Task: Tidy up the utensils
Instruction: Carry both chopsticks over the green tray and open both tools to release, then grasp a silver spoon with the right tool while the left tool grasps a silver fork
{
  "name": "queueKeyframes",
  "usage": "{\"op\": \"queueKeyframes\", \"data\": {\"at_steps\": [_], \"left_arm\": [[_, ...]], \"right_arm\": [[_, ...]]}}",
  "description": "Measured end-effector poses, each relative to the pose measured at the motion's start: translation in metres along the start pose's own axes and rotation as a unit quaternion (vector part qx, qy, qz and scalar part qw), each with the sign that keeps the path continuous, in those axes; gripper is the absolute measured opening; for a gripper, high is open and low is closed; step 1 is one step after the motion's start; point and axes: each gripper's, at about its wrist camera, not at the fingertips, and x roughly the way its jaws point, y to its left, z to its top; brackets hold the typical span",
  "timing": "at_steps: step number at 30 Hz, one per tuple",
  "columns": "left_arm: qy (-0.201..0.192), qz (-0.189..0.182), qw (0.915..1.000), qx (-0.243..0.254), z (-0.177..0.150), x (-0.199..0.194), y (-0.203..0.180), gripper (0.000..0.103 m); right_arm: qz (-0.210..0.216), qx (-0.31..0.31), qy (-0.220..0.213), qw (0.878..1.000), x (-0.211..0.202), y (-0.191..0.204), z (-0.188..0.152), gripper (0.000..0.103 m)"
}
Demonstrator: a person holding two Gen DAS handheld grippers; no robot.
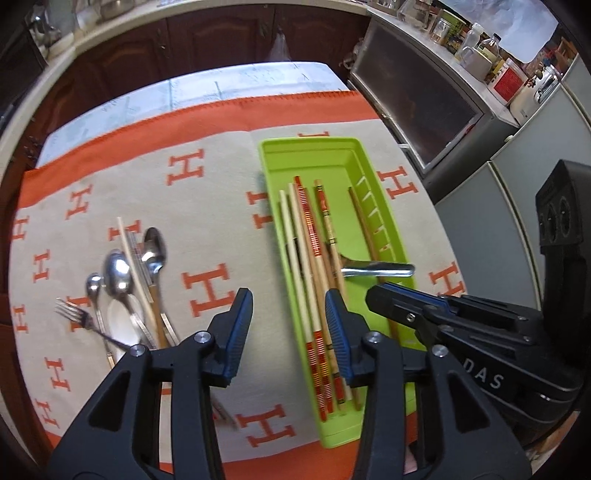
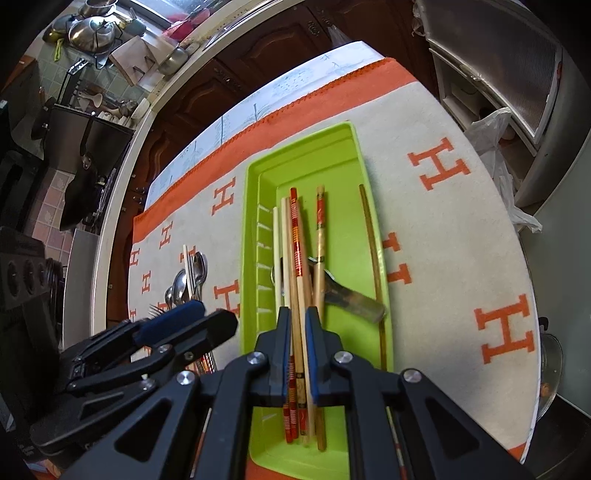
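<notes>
A lime green tray (image 1: 354, 155) (image 2: 255, 206) lies on the cloth and holds several chopsticks (image 1: 310, 236) (image 2: 295, 236) and a metal spoon handle (image 1: 376, 268) (image 2: 354, 299). My left gripper (image 1: 289, 325) is open and empty, above the tray's left edge. My right gripper (image 2: 296, 328) is nearly shut, with a plain wooden chopstick (image 2: 296, 295) between its pads over the tray; it also shows in the left wrist view (image 1: 406, 299). A pile of spoons (image 1: 118, 273) (image 2: 184, 280), a fork (image 1: 74, 314) and chopsticks lies on the cloth to the left.
The table has a beige cloth with orange H marks (image 1: 210, 291) (image 2: 439, 162) and an orange border. Dark wooden cabinets (image 1: 207, 33) stand beyond the far edge. A metal cabinet with jars (image 1: 480, 48) stands on the right. A dish rack with pans (image 2: 92, 33) is at far left.
</notes>
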Motion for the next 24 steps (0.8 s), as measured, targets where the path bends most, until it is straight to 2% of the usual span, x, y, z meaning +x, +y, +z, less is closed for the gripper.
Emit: {"op": "queueKeyframes", "data": {"at_steps": [8,14,24], "left_arm": [[-0.029,0.024,0.9992,-0.01,-0.023,-0.021,0.027,0.037],[-0.035,0.045,0.9982,-0.016,-0.045,-0.029,0.049,0.037],[-0.057,0.063,0.9946,-0.06,-0.059,-0.049,0.105,0.037]], "right_arm": [[-0.004,-0.032,-0.002,0.999,-0.004,0.022,-0.019,0.008],[0.001,-0.049,0.0,0.999,-0.008,0.039,-0.034,0.008],[-0.008,-0.082,0.005,0.997,-0.003,0.069,-0.044,0.008]]}}
